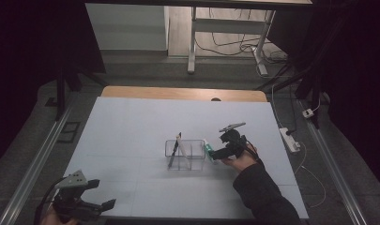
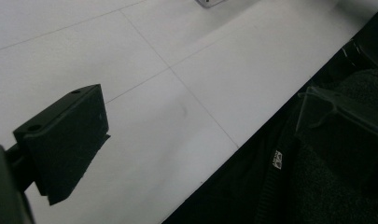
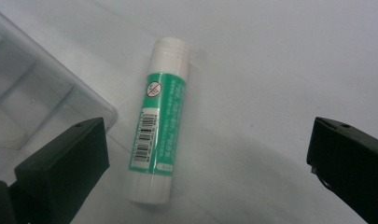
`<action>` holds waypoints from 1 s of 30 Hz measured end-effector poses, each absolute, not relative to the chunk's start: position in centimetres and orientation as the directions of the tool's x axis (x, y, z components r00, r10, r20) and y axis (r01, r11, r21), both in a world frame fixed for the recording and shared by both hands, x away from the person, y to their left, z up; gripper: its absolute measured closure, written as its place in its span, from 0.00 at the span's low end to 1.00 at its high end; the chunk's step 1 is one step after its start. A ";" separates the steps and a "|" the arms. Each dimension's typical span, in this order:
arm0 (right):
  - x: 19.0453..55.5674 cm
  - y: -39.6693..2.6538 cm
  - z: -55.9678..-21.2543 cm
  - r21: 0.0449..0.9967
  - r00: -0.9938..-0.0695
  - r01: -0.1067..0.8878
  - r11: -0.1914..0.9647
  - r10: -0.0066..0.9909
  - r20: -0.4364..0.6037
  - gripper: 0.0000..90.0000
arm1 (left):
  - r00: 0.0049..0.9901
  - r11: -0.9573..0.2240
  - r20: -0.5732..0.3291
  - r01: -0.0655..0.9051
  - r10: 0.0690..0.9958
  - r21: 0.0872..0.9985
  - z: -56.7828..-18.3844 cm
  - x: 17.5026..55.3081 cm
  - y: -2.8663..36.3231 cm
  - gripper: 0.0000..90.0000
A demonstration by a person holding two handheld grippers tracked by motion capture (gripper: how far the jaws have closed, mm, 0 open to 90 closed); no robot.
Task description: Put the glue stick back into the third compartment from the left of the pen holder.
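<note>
a white table [image 1: 131,136] seen from above, with a person's two forearms coming in from the near edge, each hand holding a black two-jaw gripper. the right gripper [image 1: 215,154] sits just right of a clear plastic organiser box [image 1: 192,149] near the middle of the table, which holds a dark pen [image 1: 173,152] leaning upright in its left compartment. in the right gripper view its jaws stand wide apart and grip nothing — between them a green-and-white glue stick [image 3: 159,122] lies flat on the table, white cap pointing away, barcode facing up, just beside the box's rounded corner and touching neither jaw. the left gripper [image 1: 101,206] rests at the near left corner of the table, well apart from the box; its jaws look parted and hold nothing, hanging over bare tabletop, with a dark sleeve [image 2: 326,177] beside the table edge.
</note>
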State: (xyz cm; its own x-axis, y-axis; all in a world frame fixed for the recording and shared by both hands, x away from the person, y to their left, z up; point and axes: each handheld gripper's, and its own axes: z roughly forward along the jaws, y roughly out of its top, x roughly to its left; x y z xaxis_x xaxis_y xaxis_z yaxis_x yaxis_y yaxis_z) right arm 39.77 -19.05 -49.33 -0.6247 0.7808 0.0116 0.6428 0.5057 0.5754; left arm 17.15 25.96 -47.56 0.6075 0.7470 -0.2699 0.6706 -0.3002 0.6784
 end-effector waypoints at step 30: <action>41.4 -16.5 -50.1 0.465 -0.700 0.645 0.606 0.713 0.042 0.72 | 0.606 -0.300 -0.274 0.675 0.747 0.675 -47.6 17.2 26.0 0.03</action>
